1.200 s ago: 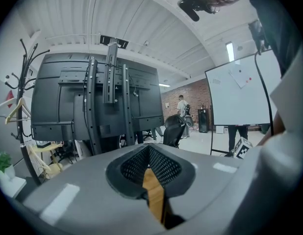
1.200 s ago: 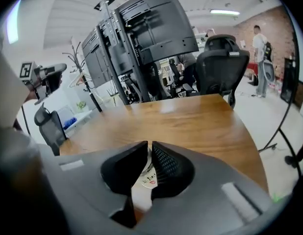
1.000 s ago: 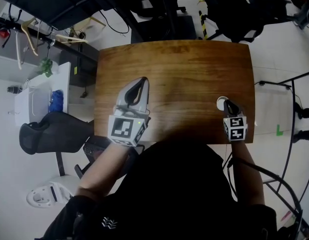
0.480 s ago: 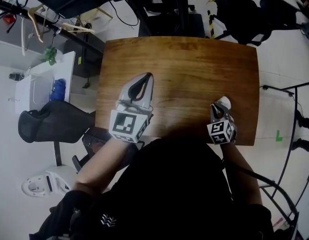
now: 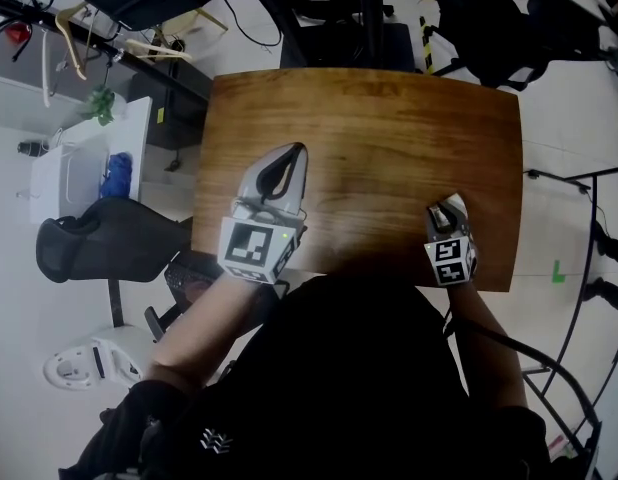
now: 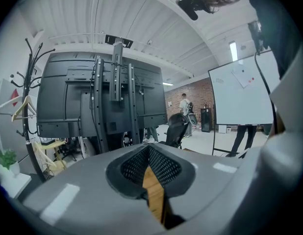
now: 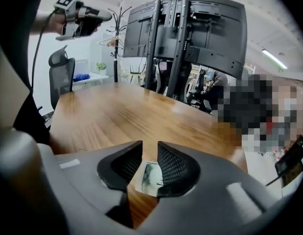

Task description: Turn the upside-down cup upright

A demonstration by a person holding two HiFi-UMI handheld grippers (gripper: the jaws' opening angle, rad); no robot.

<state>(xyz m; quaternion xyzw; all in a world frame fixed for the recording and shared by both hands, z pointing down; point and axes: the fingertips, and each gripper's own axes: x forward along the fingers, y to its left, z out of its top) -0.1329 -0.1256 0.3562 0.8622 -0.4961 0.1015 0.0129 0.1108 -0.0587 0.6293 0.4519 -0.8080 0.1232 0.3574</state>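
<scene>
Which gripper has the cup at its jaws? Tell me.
The right gripper: its jaws have just been opening, with the white cup between them. The left gripper is shut and empty.

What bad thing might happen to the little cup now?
The right gripper's jaws have just been opening, with the cup between them. As it pulls away, a jaw might snag the cup and tip it over. The cup sits near the table's corner, so a bump might knock it off.

white cup [image 7: 149, 178], greenish print on side, rests on table [image 5: 369, 138] near right front edge
</scene>
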